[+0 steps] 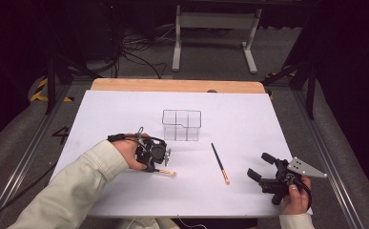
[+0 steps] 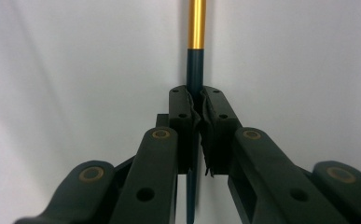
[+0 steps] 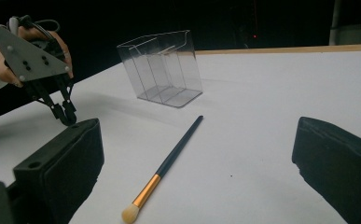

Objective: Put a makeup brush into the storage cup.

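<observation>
The left hand-held gripper [image 2: 197, 109] is pinching a light, stiff, slippery makeup brush [image 2: 196, 56] mid-handle; the right hand-held gripper [image 1: 261, 168] is resting spread beside another brush [image 1: 219, 162].

floor: grey carpet [image 1: 210, 57] | white frame [image 1: 215, 21] | surroundings dark

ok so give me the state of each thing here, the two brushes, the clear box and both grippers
Left gripper: shut on a dark-handled, gold-ferruled brush lying on the table.
Second dark-handled makeup brush: lying flat, untouched.
Clear plastic divided organiser: upright, empty.
Right gripper: open, holding nothing.
</observation>
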Motion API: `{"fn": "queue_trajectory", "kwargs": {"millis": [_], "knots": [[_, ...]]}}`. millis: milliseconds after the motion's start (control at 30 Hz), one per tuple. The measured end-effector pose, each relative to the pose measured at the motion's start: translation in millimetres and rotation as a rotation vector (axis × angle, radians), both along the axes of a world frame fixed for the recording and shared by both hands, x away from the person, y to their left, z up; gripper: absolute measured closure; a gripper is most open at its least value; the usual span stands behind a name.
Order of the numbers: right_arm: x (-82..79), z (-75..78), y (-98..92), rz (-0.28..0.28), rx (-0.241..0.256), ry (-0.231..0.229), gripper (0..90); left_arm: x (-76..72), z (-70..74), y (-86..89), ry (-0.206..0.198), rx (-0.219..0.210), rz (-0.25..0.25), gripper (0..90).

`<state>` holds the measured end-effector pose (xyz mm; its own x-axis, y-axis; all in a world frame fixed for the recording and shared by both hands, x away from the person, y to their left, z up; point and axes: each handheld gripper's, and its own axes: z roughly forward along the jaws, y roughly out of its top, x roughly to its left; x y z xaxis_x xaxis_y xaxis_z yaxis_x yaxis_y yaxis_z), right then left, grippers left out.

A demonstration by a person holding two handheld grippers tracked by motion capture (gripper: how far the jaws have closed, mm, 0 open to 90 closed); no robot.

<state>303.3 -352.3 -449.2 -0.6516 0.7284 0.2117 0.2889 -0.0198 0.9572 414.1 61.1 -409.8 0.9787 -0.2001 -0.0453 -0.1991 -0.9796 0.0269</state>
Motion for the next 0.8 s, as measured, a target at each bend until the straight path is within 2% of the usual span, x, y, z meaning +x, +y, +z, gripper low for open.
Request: {"fn": "queue_trajectory", "kwargs": {"millis": [133, 267, 333, 400, 467, 500, 533, 567, 667, 733, 800], "knots": [[0.3, -0.3, -0.3, -0.003, 0.001, 0.002, 2.5, -1.1, 12.2, 3.7, -0.001, -0.086, 0.008, 83.4], [0.3, -0.4, -0.2, -0.001, -0.003, 0.004, 2.5, -0.8, 18.3, 4.9, 0.001, -0.115, 0.007, 83.5], [0.2, -0.1, 0.1, 0.000, -0.006, 0.005, 2.5, -1.5, 24.3, 7.4, 0.011, -0.150, 0.028, 83.4], [0.3, -0.1, -0.1, 0.000, -0.005, 0.004, 2.4, -3.2, 29.6, 9.1, -0.001, -0.179, 0.035, 83.4], [0.3, -0.2, -0.4, 0.000, -0.006, 0.004, 2.5, -5.3, 37.2, 10.6, 0.009, -0.237, 0.029, 83.4], [0.3, -0.2, -0.4, 0.000, -0.006, 0.004, 2.5, -5.3, 37.2, 10.6, 0.009, -0.237, 0.029, 83.4], [0.3, -0.2, -0.6, -0.001, -0.007, 0.005, 2.5, -6.7, 41.8, 11.4, 0.003, -0.255, 0.035, 83.4], [0.3, -0.1, -0.6, -0.001, -0.008, 0.005, 2.5, -6.9, 46.0, 12.2, 0.010, -0.292, 0.031, 83.4], [0.0, 0.2, 0.2, -0.001, -0.010, 0.004, 2.5, -6.7, 50.8, 13.7, 0.024, -0.337, 0.046, 83.4], [0.0, 0.1, 0.4, 0.000, -0.011, 0.005, 2.5, -6.9, 52.5, 14.2, 0.028, -0.344, 0.049, 83.4], [0.4, -0.7, 0.6, 0.002, -0.013, 0.006, 2.5, -6.7, 56.7, 15.9, 0.054, -0.396, 0.044, 83.4]]}}
